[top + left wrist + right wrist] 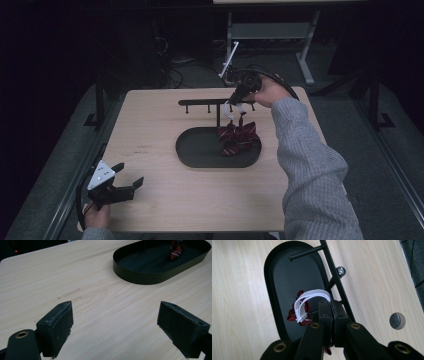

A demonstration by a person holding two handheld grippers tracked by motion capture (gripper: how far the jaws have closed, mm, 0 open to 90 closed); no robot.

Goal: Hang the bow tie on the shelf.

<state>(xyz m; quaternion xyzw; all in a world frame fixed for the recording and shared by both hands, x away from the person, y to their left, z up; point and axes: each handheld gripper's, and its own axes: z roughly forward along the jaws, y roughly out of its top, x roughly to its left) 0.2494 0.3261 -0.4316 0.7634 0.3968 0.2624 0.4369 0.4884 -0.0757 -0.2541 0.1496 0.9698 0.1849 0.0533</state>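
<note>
High view: the right gripper (235, 100) pinches a bow tie's (239, 137) white strap (229, 111) beside the rack (215, 103); the tie hangs over the tray (200, 150), and a slip would probably drop it.

Left gripper view: the left gripper (115, 322) rests open over the surface (100, 297).

Right gripper view: closed jaws crowd the strap; snagging seems possible.

Rt gripper (239, 98) sits tight betw rack crossbar (210, 102) & its post (218, 114), w/ pegs hanging under the bar, tray wall (186, 159) & bow tie (239, 137) just below; bare tabletop (200, 195) on near and left sides lies open around left gripper (125, 181).
</note>
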